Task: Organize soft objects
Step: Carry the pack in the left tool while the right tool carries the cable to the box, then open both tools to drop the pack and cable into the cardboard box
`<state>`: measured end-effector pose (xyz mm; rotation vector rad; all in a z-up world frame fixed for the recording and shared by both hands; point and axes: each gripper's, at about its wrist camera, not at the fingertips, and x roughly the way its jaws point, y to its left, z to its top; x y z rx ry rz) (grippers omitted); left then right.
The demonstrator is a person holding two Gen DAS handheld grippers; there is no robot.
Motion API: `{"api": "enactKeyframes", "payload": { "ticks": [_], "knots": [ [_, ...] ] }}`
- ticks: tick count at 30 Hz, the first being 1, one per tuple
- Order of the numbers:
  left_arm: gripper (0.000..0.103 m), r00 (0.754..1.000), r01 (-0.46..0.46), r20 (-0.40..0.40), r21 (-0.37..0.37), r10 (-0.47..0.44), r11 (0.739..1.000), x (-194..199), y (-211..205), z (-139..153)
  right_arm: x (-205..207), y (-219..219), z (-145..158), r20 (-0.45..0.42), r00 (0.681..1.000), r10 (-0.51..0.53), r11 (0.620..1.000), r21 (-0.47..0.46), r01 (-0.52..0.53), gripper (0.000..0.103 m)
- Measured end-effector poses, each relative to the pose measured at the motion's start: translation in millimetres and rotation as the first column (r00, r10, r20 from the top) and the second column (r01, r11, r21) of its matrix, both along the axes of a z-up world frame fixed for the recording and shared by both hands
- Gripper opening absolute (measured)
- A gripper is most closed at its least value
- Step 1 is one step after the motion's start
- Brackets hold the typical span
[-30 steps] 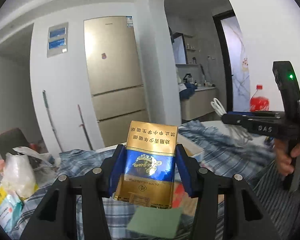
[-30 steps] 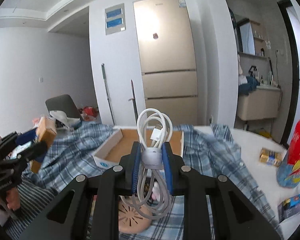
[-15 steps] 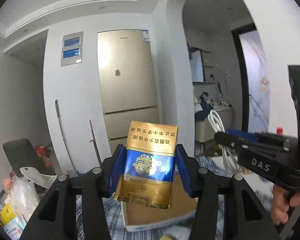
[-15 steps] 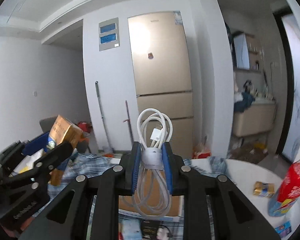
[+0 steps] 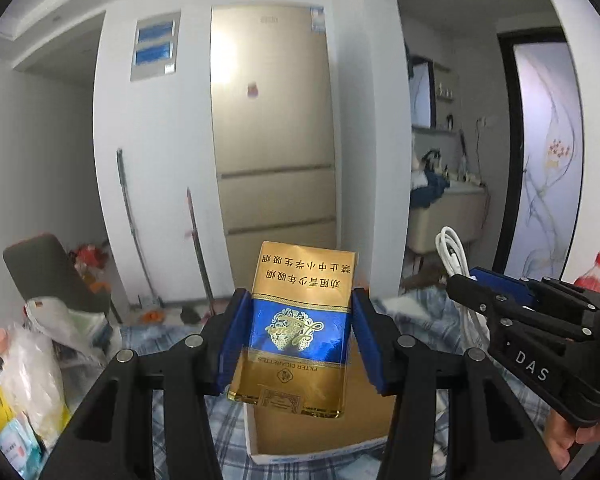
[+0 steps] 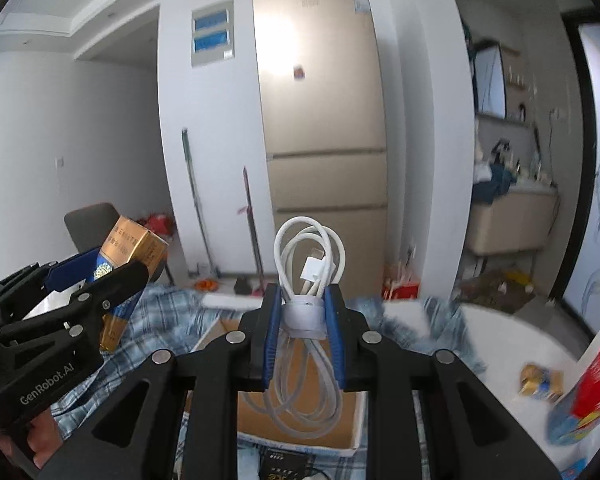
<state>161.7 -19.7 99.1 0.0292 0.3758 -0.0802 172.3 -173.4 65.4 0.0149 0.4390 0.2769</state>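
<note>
Aloft, pack [image 5: 298,332] clamped, cable [image 6: 306,280] seemingly pinched

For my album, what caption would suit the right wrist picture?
Right hand-held gripper shut on a coiled white cable above a cardboard box.

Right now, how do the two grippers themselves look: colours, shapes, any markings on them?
Both are matte black, angular linkage frames with round silver pins and flat blue finger pads. The left gripper carries white "GenRobot.AI" lettering on its side, visible in the right wrist view. The right gripper shows white "DAS" lettering in the left wrist view. A bare hand grips its handle. No sleeve or cable is visible.
</note>
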Motion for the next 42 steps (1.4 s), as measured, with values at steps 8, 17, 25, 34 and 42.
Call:
{"api": "enactKeyframes", "payload": {
  "ticks": [8, 17, 25, 34, 42],
  "knots": [
    [0.054, 0.979, -0.054, -0.195, -0.007, 0.052, 0.998, 46.4, 17.9, -66.9, 41.3, 4.7, -67.1, -0.149, 0.989, -0.006, 1.0, -0.027, 0.001, 0.021],
    [0.054, 0.951, -0.031, -0.308, 0.017, 0.035, 0.999, 74.3, 18.0, -124.1, 62.7, 11.1, -116.7, -0.262, 0.965, -0.012, 0.997, -0.071, -0.007, 0.021],
    [0.054, 0.943, -0.012, -0.334, 0.016, 0.017, 1.0, 77.8, 15.6, -136.3, 70.4, 5.8, -125.3, -0.301, 0.953, -0.023, 0.997, -0.074, 0.001, 0.021],
    [0.08, 0.938, -0.028, -0.345, 0.021, 0.034, 0.999, 78.0, 16.2, -139.0, 72.3, 3.8, -124.6, -0.306, 0.952, -0.005, 0.999, -0.045, -0.009, 0.063],
    [0.08, 0.944, -0.037, -0.329, 0.002, 0.035, 0.999, 75.3, 20.3, -133.2, 68.1, 3.6, -119.2, -0.267, 0.964, -0.011, 0.999, -0.052, -0.003, 0.064]
  ]
}}
